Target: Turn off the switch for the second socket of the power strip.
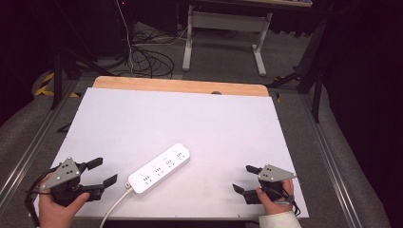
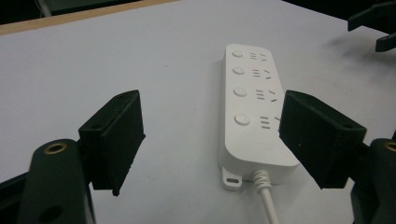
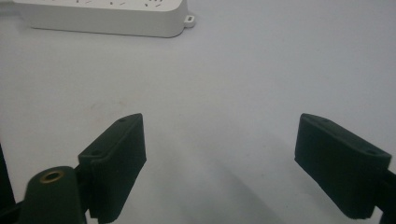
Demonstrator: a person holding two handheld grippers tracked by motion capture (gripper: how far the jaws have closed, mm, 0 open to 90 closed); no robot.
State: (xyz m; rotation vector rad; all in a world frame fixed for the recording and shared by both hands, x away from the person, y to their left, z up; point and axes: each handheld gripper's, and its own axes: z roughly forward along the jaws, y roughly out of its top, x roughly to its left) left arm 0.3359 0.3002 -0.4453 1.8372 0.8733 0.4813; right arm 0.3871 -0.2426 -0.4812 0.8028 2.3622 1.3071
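A white power strip (image 1: 159, 168) with several sockets and round buttons lies slantwise on the white table top, its cable (image 1: 114, 207) running off the front edge. My left gripper (image 1: 102, 171) is open at the front left, its jaws pointing at the strip's cable end, a short way off. In the left gripper view the power strip (image 2: 252, 107) lies just ahead between the spread jaws, nothing held. My right gripper (image 1: 243, 178) is open at the front right, empty, apart from the strip. The power strip's far end (image 3: 107, 16) shows at the top of the right gripper view.
The white table top (image 1: 190, 118) has a wooden strip (image 1: 180, 85) along its far edge. Beyond the table stand a metal desk frame (image 1: 223, 38) and loose cables (image 1: 147, 57) on the floor. Metal rails (image 1: 28, 147) run along both sides.
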